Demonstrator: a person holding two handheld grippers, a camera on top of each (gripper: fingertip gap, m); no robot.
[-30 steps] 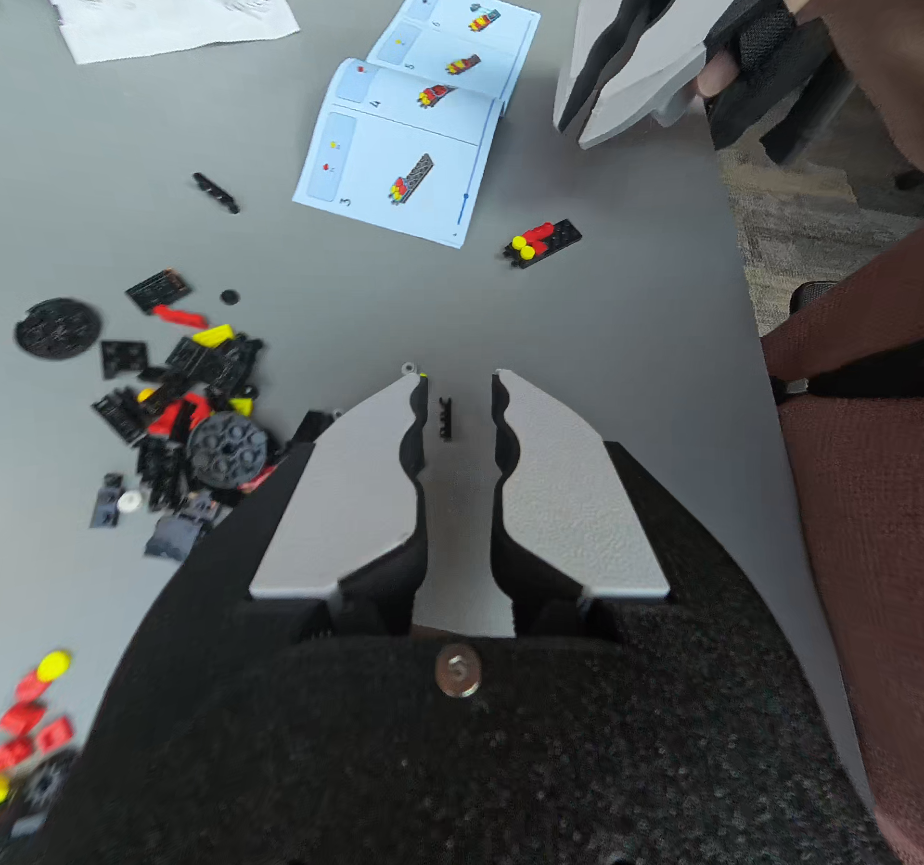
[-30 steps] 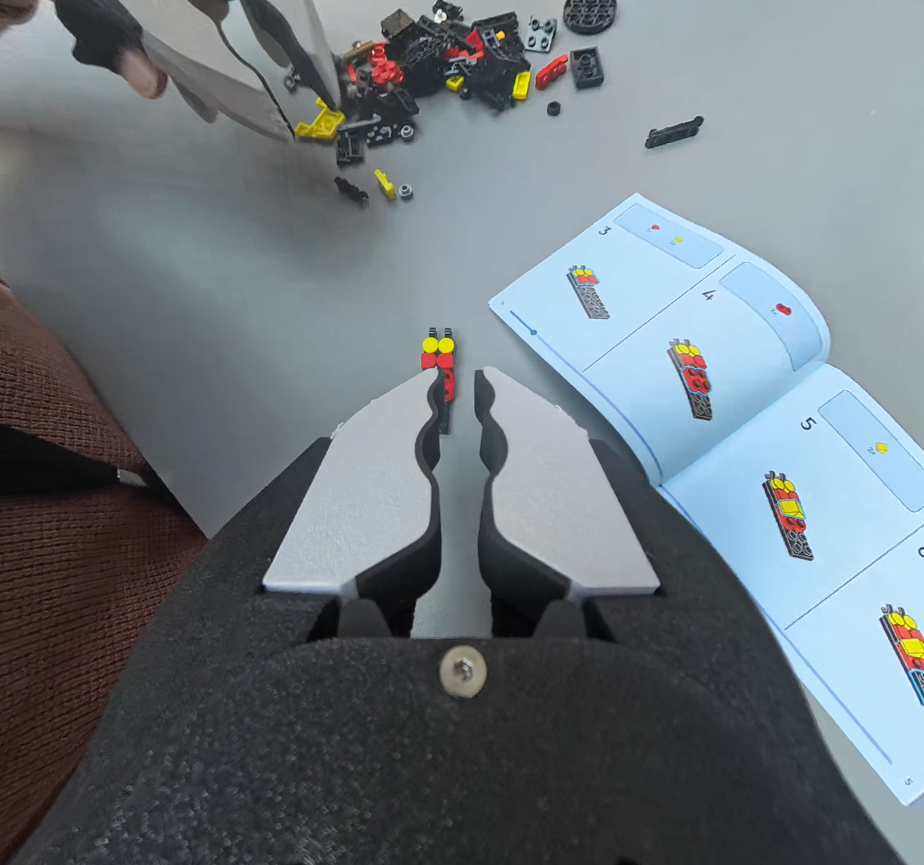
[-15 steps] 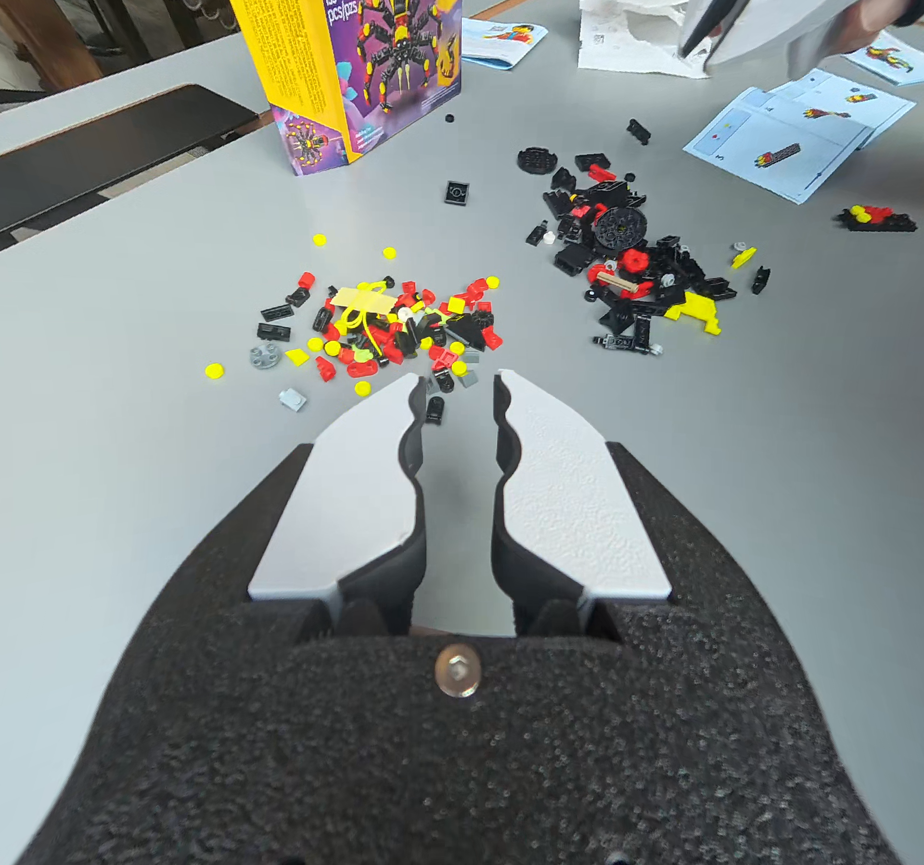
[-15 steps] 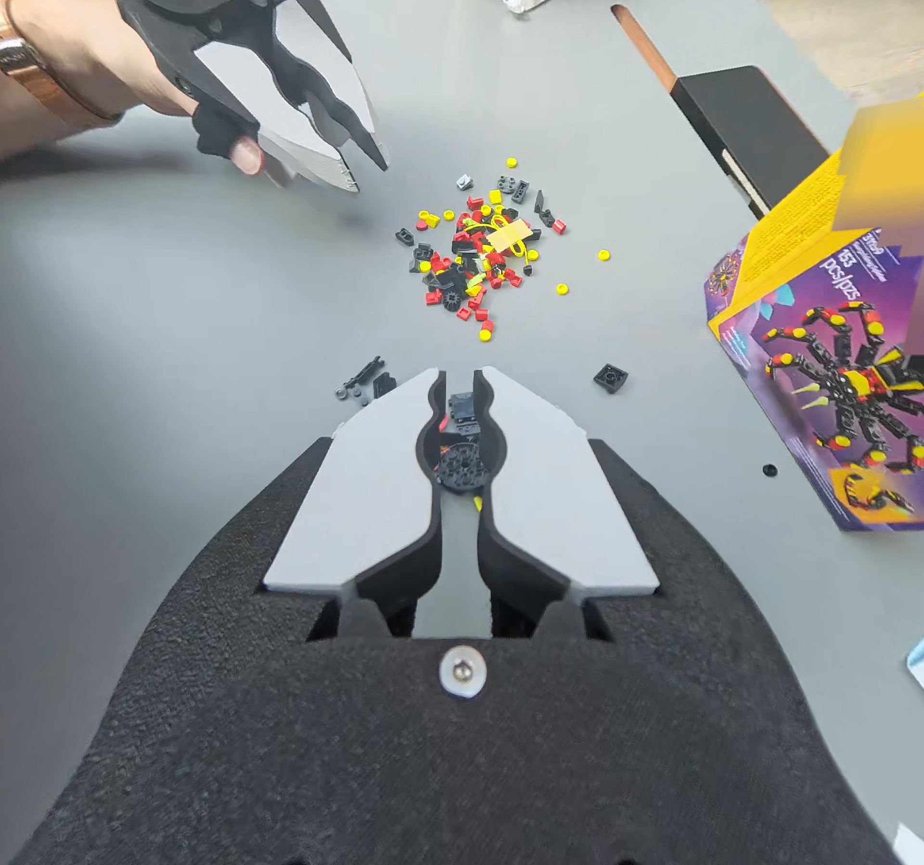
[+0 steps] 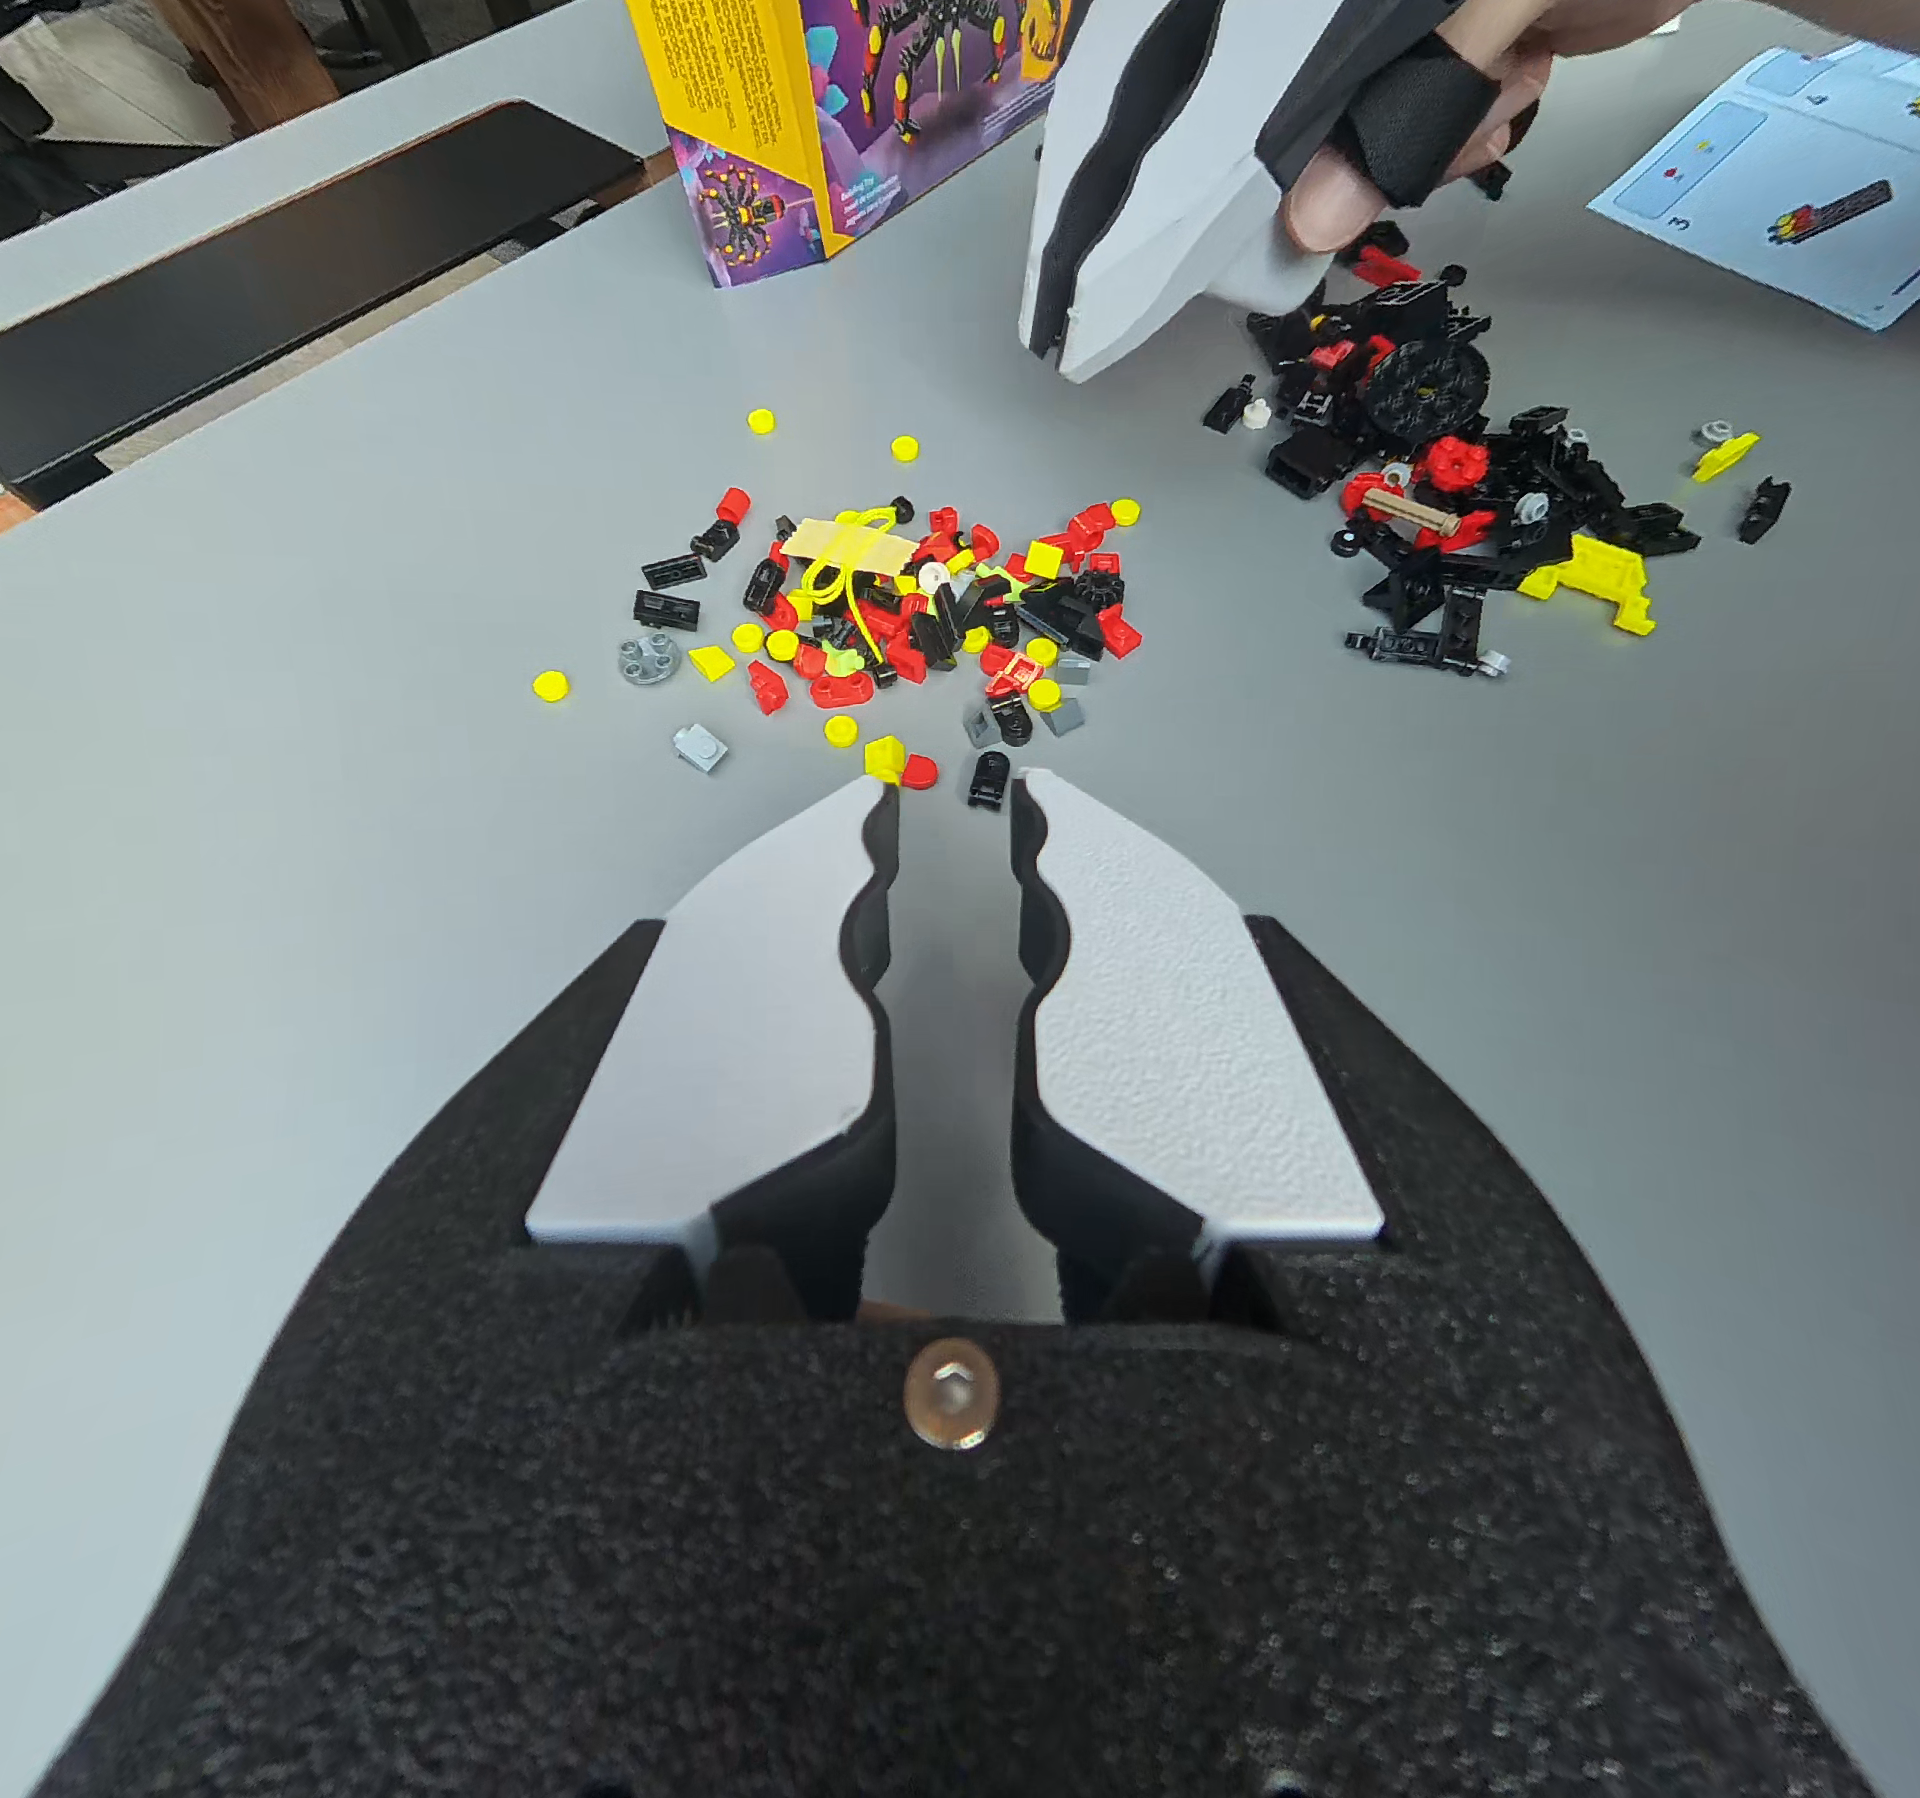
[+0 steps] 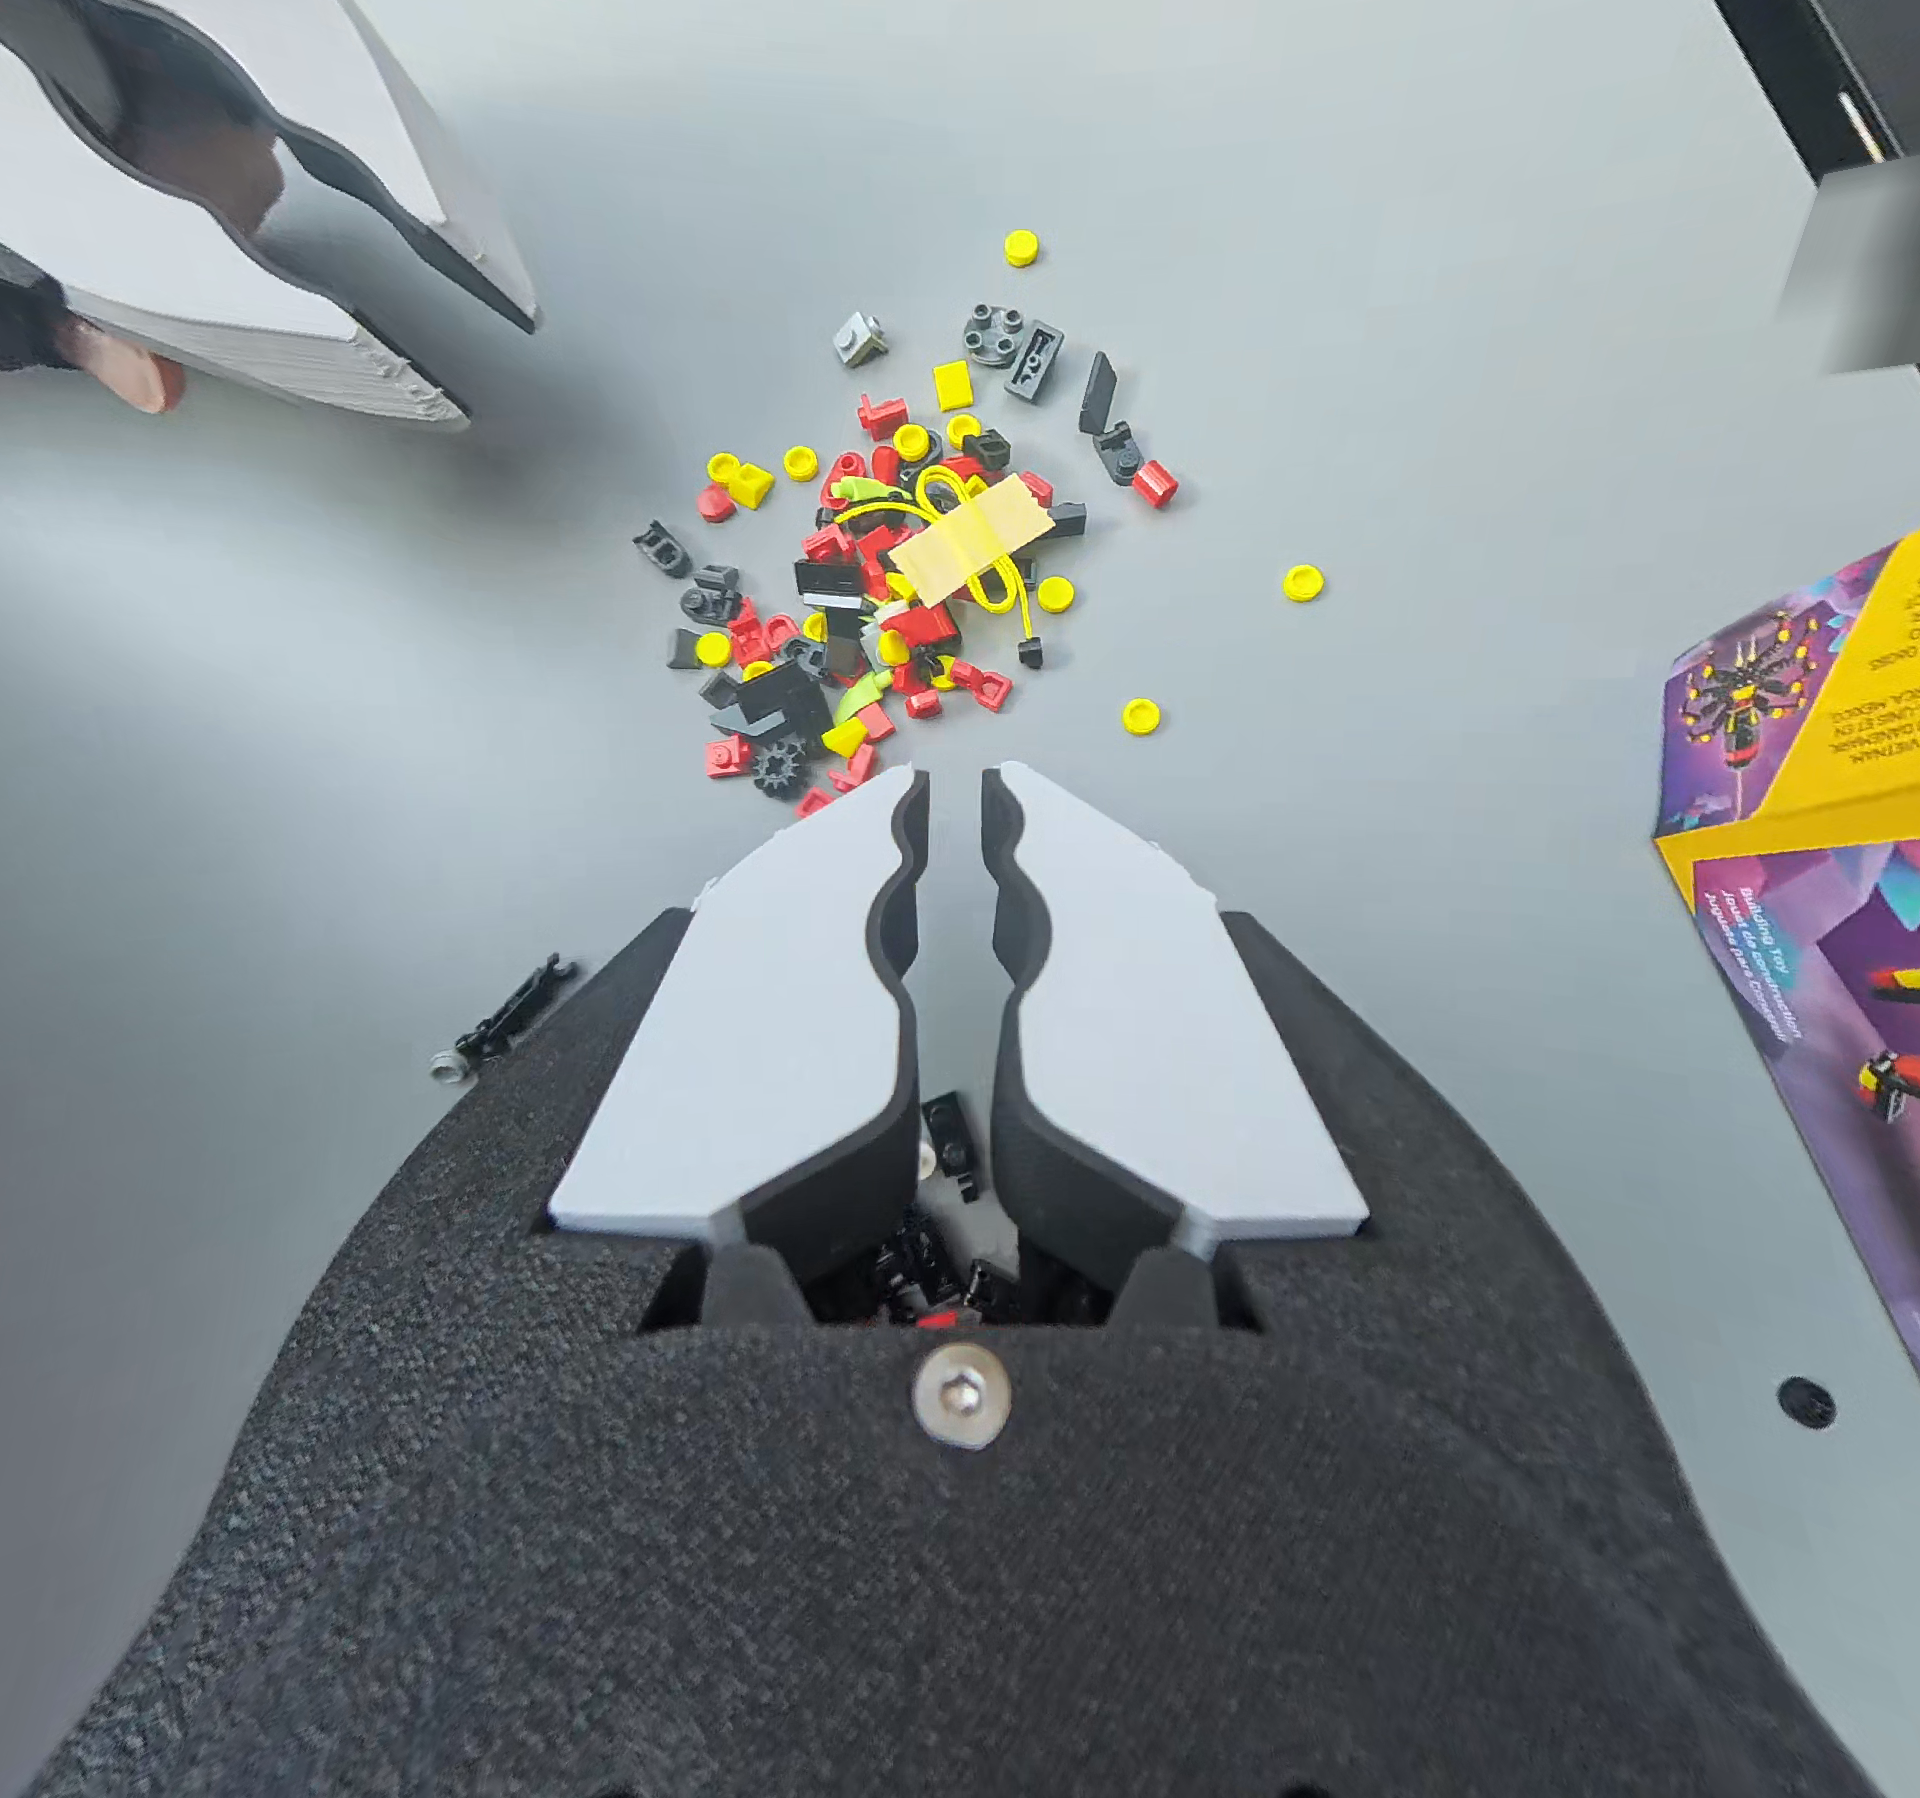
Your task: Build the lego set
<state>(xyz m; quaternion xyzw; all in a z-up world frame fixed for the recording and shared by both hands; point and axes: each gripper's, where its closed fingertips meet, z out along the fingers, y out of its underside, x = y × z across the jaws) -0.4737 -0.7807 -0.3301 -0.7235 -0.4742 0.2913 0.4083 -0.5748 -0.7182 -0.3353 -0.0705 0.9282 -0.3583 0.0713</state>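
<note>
While both grippers hang over the grey table [image 5: 312,709], neither holds anything. The left gripper [image 5: 954,792] has its fingers parted just short of the small pile of red, yellow and black lego bits [image 5: 894,605]. The right gripper [image 6: 956,782] is slightly parted too, empty, pointing at the same pile [image 6: 883,585]. Bigger black pieces [image 5: 1455,460] sit near the instruction booklet [image 5: 1787,190], with the purple-and-yellow box [image 5: 862,55] behind them; something dark, probably more pieces, sits under the right gripper.

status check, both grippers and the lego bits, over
Left gripper open, empty. Right gripper open, empty. Both over the pile of small red, yellow and black lego pieces on the grey table. Nothing blocking.
</note>
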